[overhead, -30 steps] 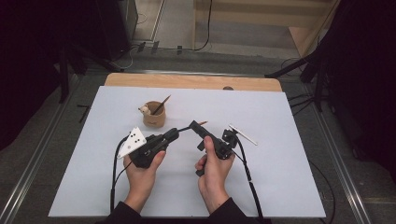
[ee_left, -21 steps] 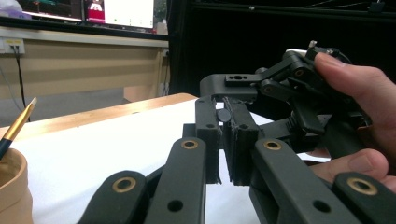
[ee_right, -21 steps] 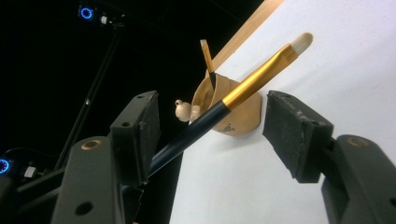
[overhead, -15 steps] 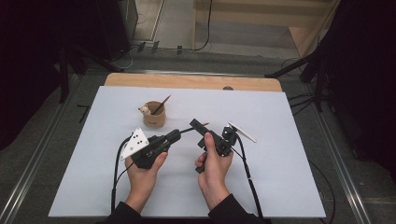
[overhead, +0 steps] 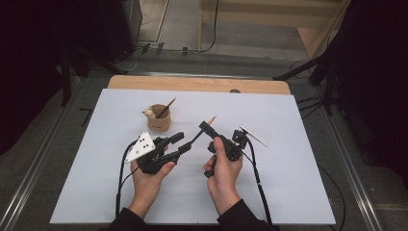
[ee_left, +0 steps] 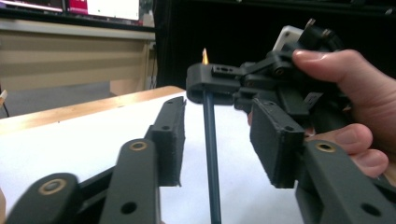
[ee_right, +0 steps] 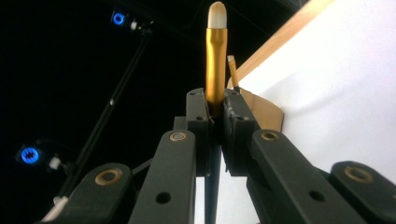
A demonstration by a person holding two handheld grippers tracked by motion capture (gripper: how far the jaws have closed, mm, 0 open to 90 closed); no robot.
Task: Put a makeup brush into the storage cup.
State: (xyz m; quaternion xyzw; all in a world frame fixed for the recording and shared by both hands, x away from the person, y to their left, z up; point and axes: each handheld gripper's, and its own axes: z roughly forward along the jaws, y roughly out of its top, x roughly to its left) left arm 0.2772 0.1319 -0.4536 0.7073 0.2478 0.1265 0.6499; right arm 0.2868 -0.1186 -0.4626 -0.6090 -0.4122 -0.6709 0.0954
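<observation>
A thin brush (overhead: 210,121) with a dark shaft (ee_left: 210,154) and a gold ferrule (ee_right: 215,60) ending in a white tip is held between my two grippers over the middle of the white table. My right gripper (overhead: 205,128) has just been closing and its jaws (ee_right: 215,135) are shut on the brush just below the ferrule. My left gripper (overhead: 177,143) has just been opening. Its pads (ee_left: 170,140) stand either side of the shaft without touching it. The right gripper (ee_left: 208,79) shows ahead in the left gripper view, clamped on the shaft.
A brown cup (overhead: 158,118) with another brush and a small white figure in it stands behind the left gripper. The same cup (ee_right: 266,112) lies just beyond the right jaws. The white sheet (overhead: 288,183) covers the table; a wooden edge (overhead: 197,84) runs along the back.
The right gripper's jaws have closed on the brush. The left gripper's jaws, shut on the shaft before, have parted. Both hands stayed in place.
</observation>
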